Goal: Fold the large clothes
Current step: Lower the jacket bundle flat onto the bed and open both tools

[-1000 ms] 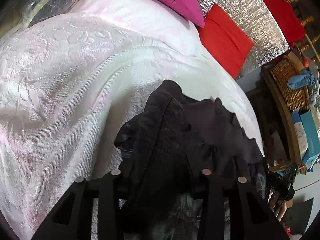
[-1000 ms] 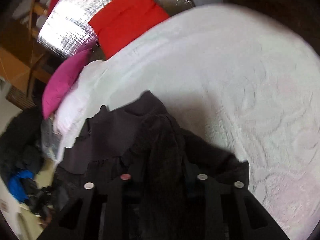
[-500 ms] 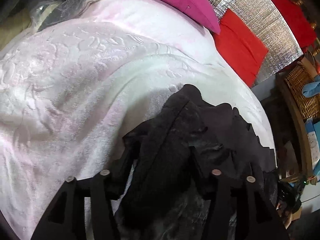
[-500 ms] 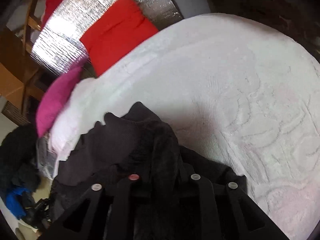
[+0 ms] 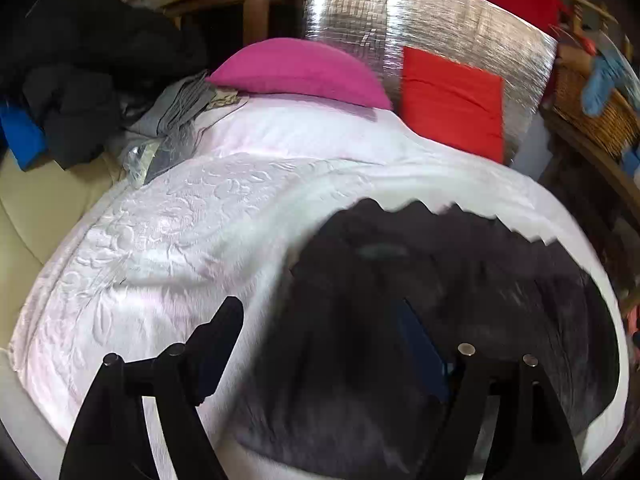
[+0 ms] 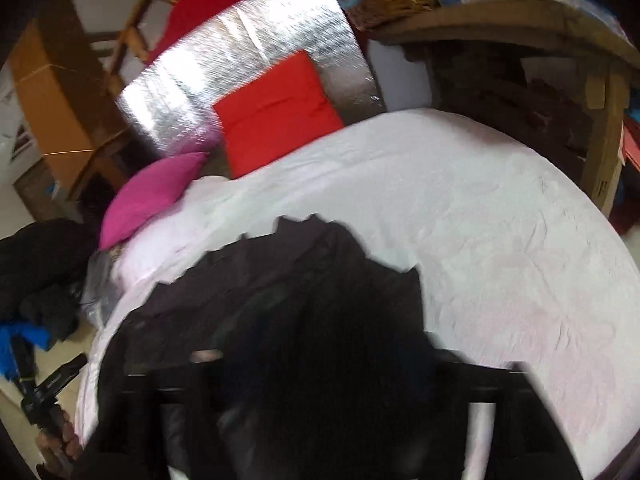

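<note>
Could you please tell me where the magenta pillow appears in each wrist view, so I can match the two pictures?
Left wrist view: the magenta pillow lies upper centre, at the far end of the white bedspread.
Right wrist view: the magenta pillow sits at middle left, tilted.
Shared landmark: the red rectangular cushion against the silver foil panel, just right of the pillow.

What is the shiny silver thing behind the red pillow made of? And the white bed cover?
Silver panel: looks like foil-faced padding, with bright glare and a fine quilted grid. Bed cover: looks like soft woven cloth, matt, with raised flower patterns and wrinkles. Exact fibres can't be told.
</note>
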